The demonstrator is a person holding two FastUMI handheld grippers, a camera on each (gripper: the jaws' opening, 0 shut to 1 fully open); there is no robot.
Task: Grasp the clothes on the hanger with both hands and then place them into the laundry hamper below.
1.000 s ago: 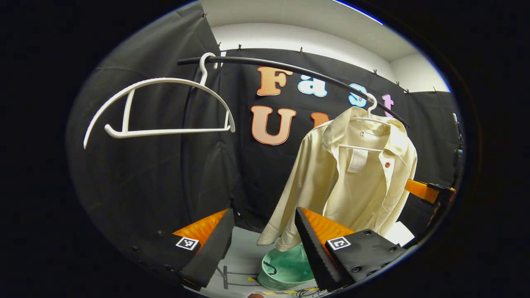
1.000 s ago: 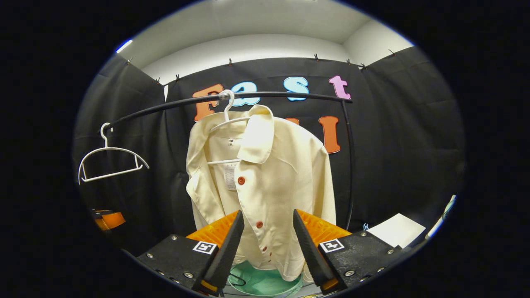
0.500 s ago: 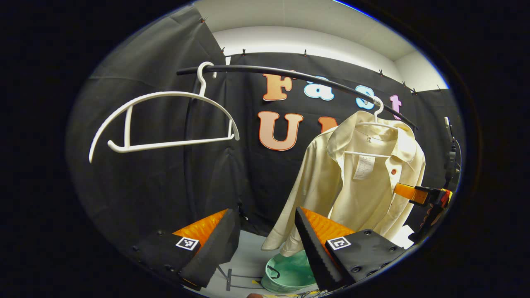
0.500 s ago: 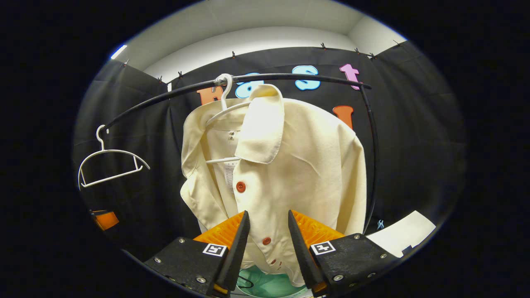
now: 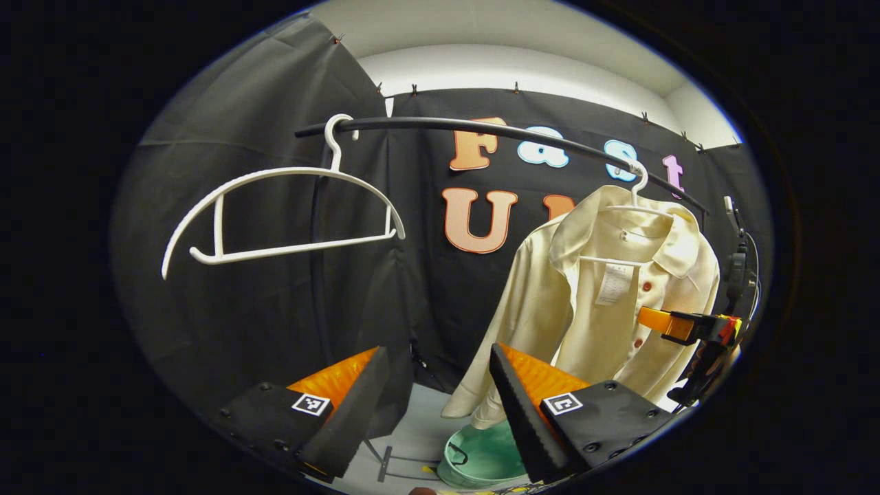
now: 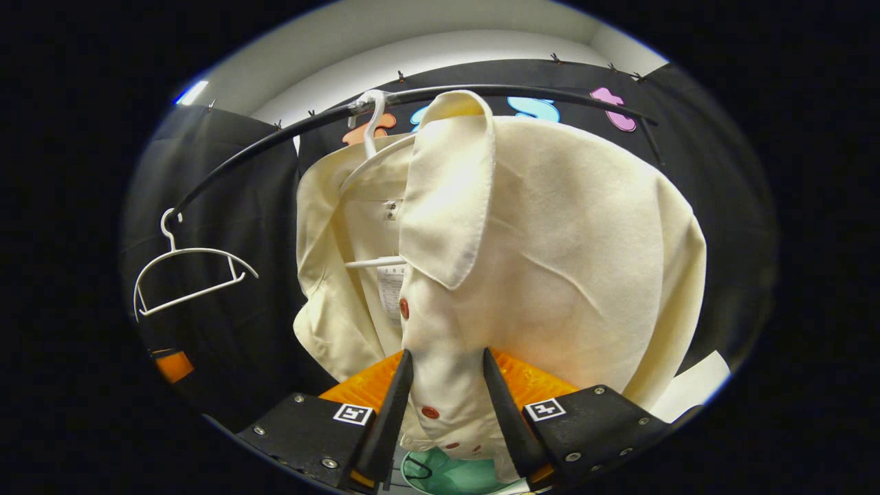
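Black cloth walls close the booth on all sides, white wall band above. Black curved rail (image 5: 481,127) runs across the top, seen in the right gripper view too (image 6: 275,141).

Cream shirt (image 5: 605,302) hangs on a white hanger (image 5: 636,189) hooked on the rail toward its right end; collar open, label showing inside, red buttons down the placket. Sleeve end drops just above the green laundry hamper (image 5: 481,457) on the grey floor. Empty white hanger (image 5: 282,213) hangs from the rail's left end, well apart from the shirt.

Left claw (image 5: 433,405) spread wide, nothing between the fingers, low in its view and apart from the shirt's left sleeve. Black finger pad (image 5: 347,416) on one side, toothed pad on the other, orange backing behind both.

Right gripper view: shirt (image 6: 550,254) very close, front panel and collar filling the centre. Right claw (image 6: 443,412) spread, with the buttoned placket edge lying between the two fingers; cannot tell if either pad touches the cloth, not pinching it. Shirt's hanger hook (image 6: 371,120) sits on the rail. Hamper (image 6: 440,474) shows directly below the shirt hem. Empty hanger (image 6: 189,271) far left.

Left gripper view also shows the right claw's orange finger (image 5: 660,322) at the shirt's right front edge, near the buttons, black body behind it.
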